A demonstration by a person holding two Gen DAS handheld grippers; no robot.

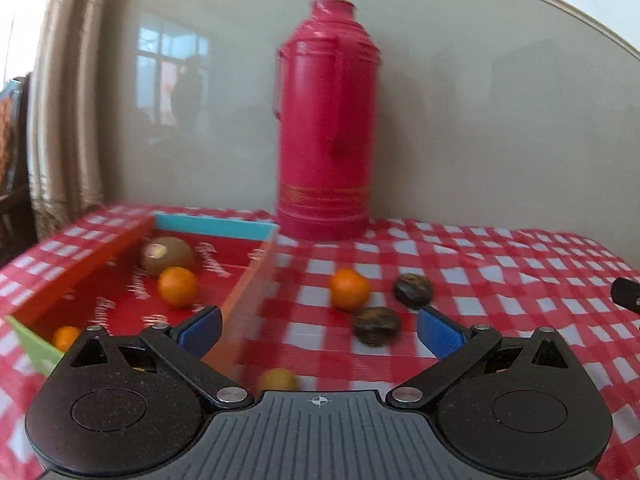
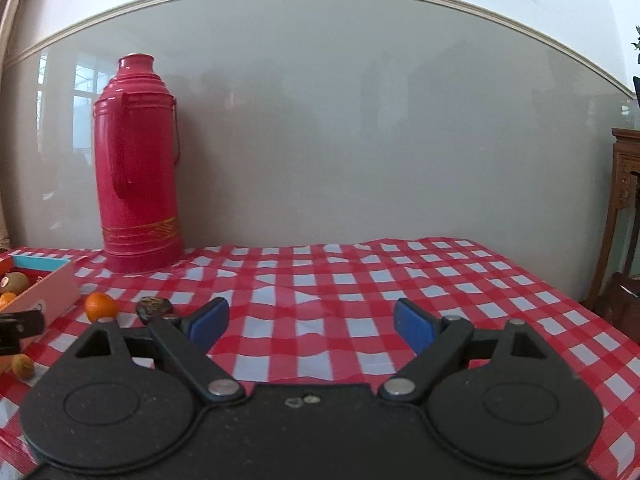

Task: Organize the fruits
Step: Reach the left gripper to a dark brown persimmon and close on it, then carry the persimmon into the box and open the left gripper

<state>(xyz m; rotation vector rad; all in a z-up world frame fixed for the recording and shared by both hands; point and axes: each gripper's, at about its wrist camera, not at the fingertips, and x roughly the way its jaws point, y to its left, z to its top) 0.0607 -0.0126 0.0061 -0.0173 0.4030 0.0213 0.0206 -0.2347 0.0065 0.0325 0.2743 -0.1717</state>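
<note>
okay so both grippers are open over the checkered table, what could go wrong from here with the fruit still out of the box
The loose round orange and two dark wrinkled fruits could roll away if the open left gripper nudges them. The tall red thermos flask behind could tip if bumped. The orange cardboard box's wall might catch a finger.

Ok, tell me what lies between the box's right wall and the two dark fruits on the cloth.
One loose orange on the checked tablecloth, between the box and the dark fruits, clearest in the left wrist view.

A table under a red-and-white checked cloth [image 1: 500,264] carried a tall red flask [image 1: 328,120] far ahead of the left gripper. A shallow box [image 1: 248,284] sat ahead-left; 1 orange [image 1: 350,289], 2 dark fruits [image 1: 413,289] and 1 yellow fruit [image 1: 278,379] lay just ahead.
</note>
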